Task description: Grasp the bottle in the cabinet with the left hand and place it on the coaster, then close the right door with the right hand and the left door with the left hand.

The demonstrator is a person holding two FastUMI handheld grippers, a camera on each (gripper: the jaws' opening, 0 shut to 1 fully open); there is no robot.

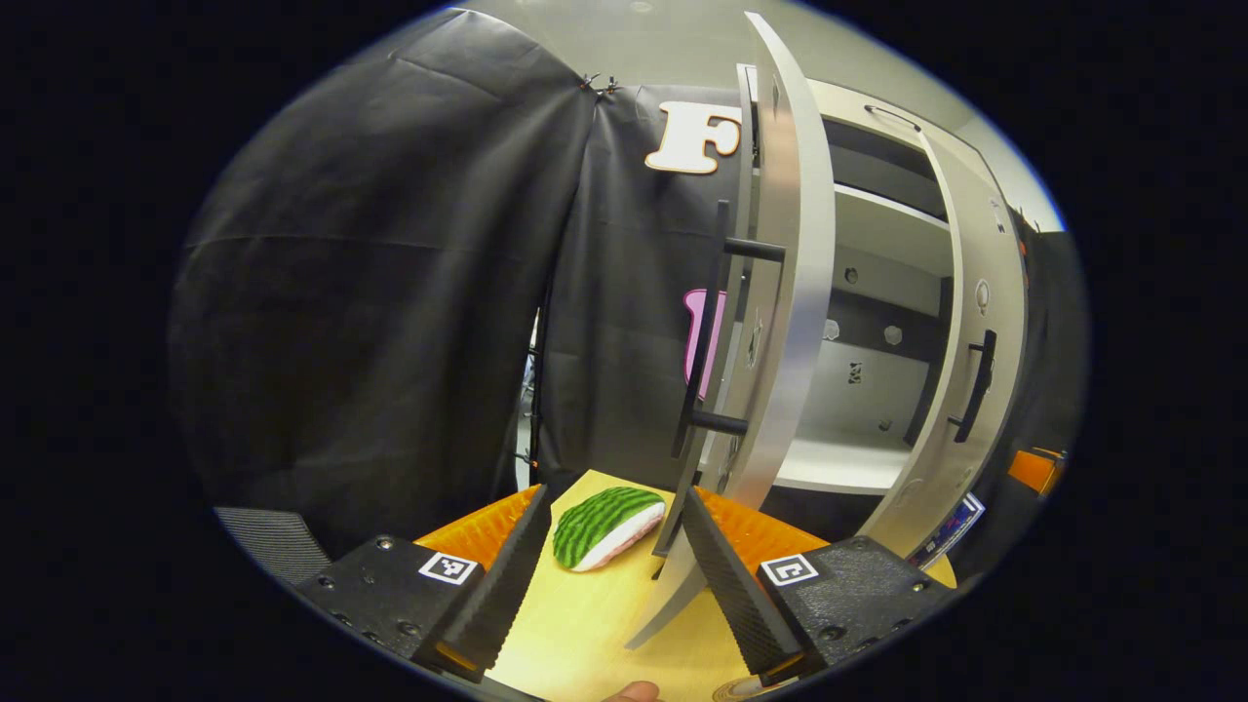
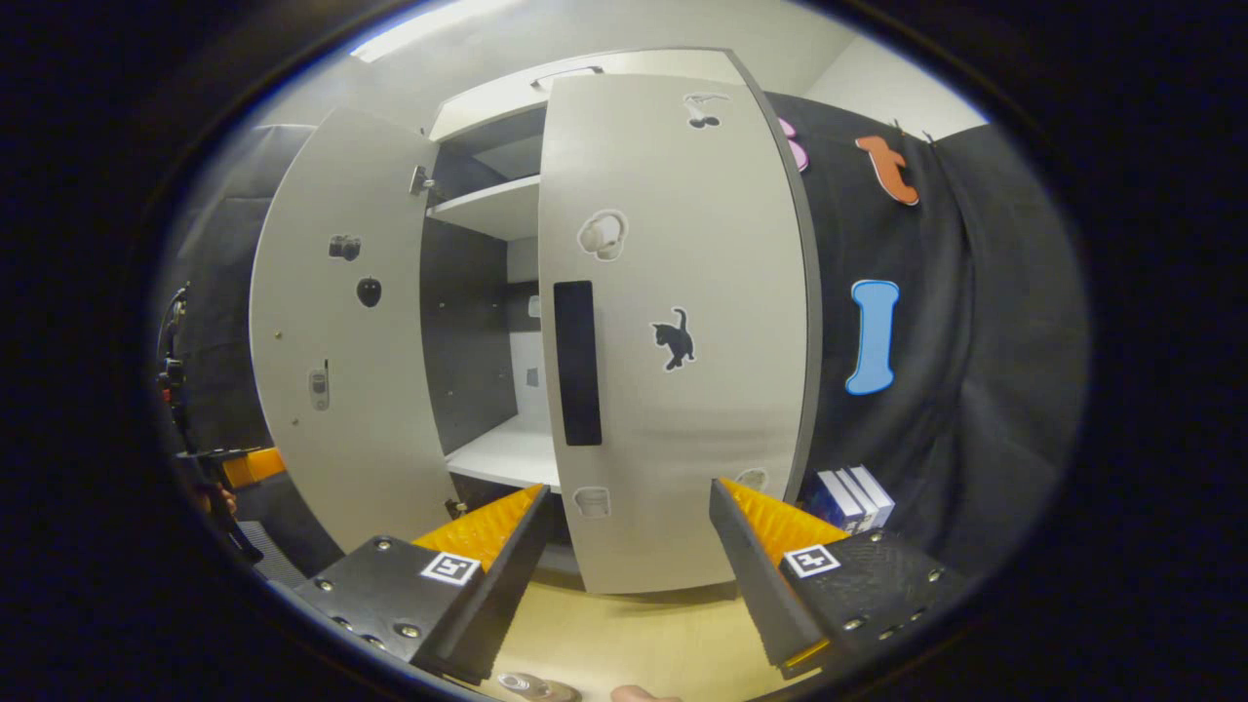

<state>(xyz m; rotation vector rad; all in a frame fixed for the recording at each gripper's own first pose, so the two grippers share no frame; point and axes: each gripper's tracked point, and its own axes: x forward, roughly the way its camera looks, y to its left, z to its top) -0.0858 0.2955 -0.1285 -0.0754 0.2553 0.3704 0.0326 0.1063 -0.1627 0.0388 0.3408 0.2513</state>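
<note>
Facing the cabinet [image 1: 877,292] from its left side, the left hand-held gripper [image 1: 609,556] hangs low over the desk [image 1: 595,624] with its fingers spread wide and nothing between them. Between the fingertips, farther off on the desk, lies a watermelon-slice coaster [image 1: 606,526], green rind up and tilted on its pale edge. Just right of it stands the left door [image 1: 780,292], swung open and seen nearly edge-on, its dark bar handle [image 1: 707,331] on the side toward the booth wall. Beyond it the right door [image 1: 975,322] is open too, with its own dark handle [image 1: 975,385] showing. The cabinet's lower shelf [image 1: 838,463] and upper shelf [image 1: 892,219] are bare where they can be seen; I cannot make out the bottle there or on the coaster. In the right gripper view, the right hand-held gripper [image 2: 624,546] is likewise spread apart and holds nothing, poised just before the outer face of the right door [image 2: 682,331], which carries a cat sticker [image 2: 674,339] and a dark handle [image 2: 577,363]. The left door [image 2: 341,331] stands open to the left, with small stickers on it. White-and-blue boxes [image 2: 853,495] stand near the door's lower right corner. A round metallic object [image 2: 531,684] lies at the bottom edge on the desk [image 2: 624,634]; what it is I cannot tell.
</note>
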